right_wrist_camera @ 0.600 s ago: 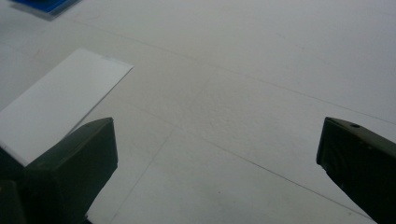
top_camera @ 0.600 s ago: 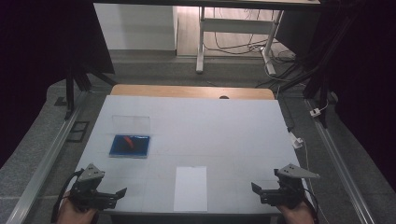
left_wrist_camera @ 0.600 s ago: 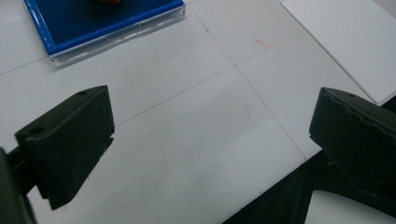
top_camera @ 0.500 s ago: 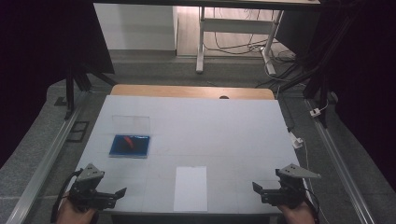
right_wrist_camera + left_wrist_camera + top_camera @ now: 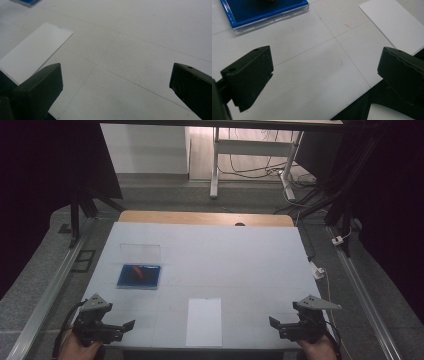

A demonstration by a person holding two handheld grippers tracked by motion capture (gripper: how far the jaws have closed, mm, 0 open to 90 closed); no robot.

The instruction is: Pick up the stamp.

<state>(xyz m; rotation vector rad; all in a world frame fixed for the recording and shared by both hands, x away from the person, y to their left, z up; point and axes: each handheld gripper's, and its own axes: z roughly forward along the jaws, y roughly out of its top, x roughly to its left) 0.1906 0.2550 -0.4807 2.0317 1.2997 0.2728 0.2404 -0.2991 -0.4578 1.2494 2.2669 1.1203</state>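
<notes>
A blue flat case with something red on it lies at the table's left; its edge reaches the top of the left gripper view. A clear lid lies just behind it. A white sheet of paper rests at the front middle, also seen as paper and paper. My left gripper hovers at the front left corner, open and empty. At the front right corner my right gripper stands open with nothing between its jaws.
The white table top ends in a wooden strip at the far edge. A white plug and cable hang off the right side. Table legs and cables stand on the floor beyond.
</notes>
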